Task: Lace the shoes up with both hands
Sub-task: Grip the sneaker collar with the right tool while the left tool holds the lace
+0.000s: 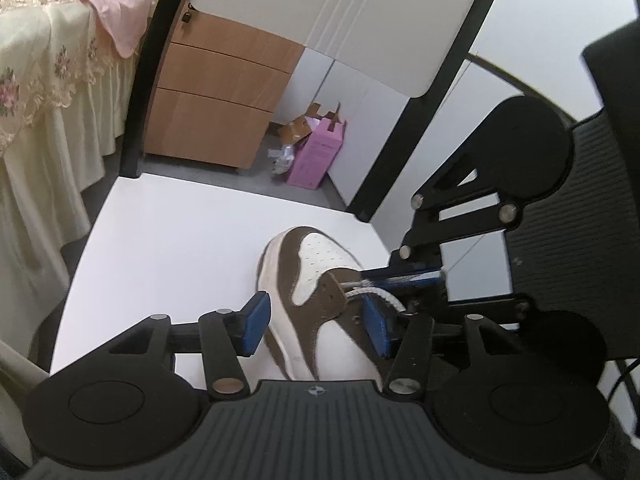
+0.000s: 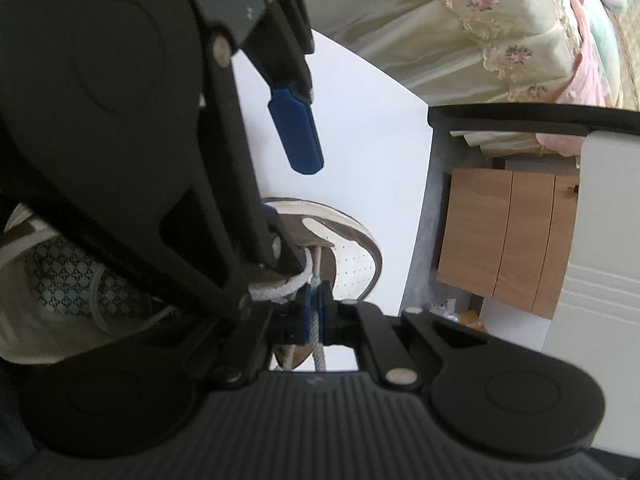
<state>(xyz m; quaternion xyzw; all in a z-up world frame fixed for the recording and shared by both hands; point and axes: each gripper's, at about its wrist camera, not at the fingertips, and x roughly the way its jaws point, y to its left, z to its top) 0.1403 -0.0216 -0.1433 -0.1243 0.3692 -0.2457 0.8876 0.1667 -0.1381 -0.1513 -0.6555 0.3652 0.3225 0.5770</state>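
On the white table (image 1: 168, 232) the brown-and-white sneaker (image 1: 320, 280) lay toe-far between my half-open, empty left gripper (image 1: 316, 328), while my right gripper (image 2: 316, 316), nearer the eyelets, stood clamped on the white lace (image 2: 317, 332), which ran lengthwise away toward the tongue.

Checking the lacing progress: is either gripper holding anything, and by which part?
The right gripper pinches the white braided shoelace along its free length; the left gripper stands open, holding nothing.
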